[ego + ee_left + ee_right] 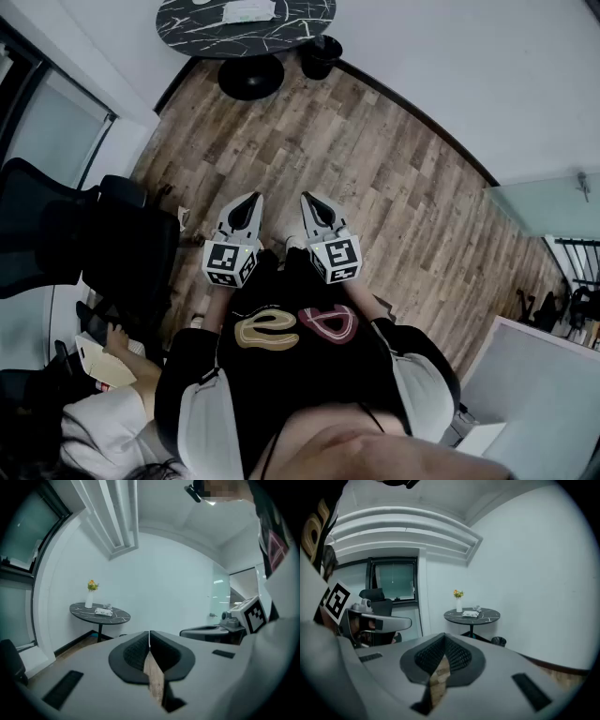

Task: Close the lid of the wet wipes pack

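table (pixel 187 33): dead ahead of both grippers, well apart from them, tucked up against the wall (pixel 450 66)
wipes pack (pixel 248 11): on the table, around the middle
vase (pixel 459 604): on the table too, left of the wipes pack, out by the edge
bin (pixel 321 56): on the floor (pixel 375 187), just right of the table's foot
chair (pixel 66 234): off to the left, by the window (pixel 393 581)
left gripper (pixel 251 199): over the floor, on the chair side
right gripper (pixel 309 199): just beside the left gripper, both pointing toward the table

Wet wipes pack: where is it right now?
The wet wipes pack lies on the round black table at the head view's top centre, just right of the flower vase in the right gripper view.
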A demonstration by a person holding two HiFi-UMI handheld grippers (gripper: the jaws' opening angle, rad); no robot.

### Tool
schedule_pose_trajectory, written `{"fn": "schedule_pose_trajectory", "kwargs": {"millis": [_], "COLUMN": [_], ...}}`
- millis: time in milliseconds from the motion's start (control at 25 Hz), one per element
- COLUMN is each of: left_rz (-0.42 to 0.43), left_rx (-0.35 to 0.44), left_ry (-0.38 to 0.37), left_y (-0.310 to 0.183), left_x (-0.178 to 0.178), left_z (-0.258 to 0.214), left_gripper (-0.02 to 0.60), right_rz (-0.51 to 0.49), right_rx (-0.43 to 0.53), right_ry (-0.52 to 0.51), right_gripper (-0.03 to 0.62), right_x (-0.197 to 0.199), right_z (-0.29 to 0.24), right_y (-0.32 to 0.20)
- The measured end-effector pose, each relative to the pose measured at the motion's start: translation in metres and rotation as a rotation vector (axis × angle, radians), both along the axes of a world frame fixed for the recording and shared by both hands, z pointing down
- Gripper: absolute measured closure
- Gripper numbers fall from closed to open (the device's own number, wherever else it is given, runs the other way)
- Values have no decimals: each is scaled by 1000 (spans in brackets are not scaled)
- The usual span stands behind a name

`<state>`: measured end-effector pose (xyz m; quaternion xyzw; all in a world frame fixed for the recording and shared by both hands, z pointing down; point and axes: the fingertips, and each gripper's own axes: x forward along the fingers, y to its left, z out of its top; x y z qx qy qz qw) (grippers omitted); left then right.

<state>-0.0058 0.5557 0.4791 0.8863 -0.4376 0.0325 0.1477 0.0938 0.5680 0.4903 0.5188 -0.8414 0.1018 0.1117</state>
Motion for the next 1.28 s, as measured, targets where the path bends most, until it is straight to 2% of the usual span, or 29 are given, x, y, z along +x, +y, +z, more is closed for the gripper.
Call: {"fn": "schedule_pose_trajectory", "kwargs": {"millis": [320, 560, 920, 1280], "left_rz": [13, 20, 14, 7], "left_rx": [12, 19, 7, 1], "left_ry": [-6, 5, 32, 15], "left_y": [-5, -22, -45, -81], "left_x": [-8, -31, -65, -63], "left_z": [2, 5, 10, 19], "left_gripper": [560, 560, 558, 558], "right_rz": [16, 63, 87, 95], "right_rx": [17, 22, -1, -13], "right_ry": [6, -59, -74, -71], "right_gripper": [585, 583, 582, 582], "right_x": [-7, -21, -49, -46], "right_z": [-1, -1, 11, 20], "right_y": [-7, -24, -37, -78]}}
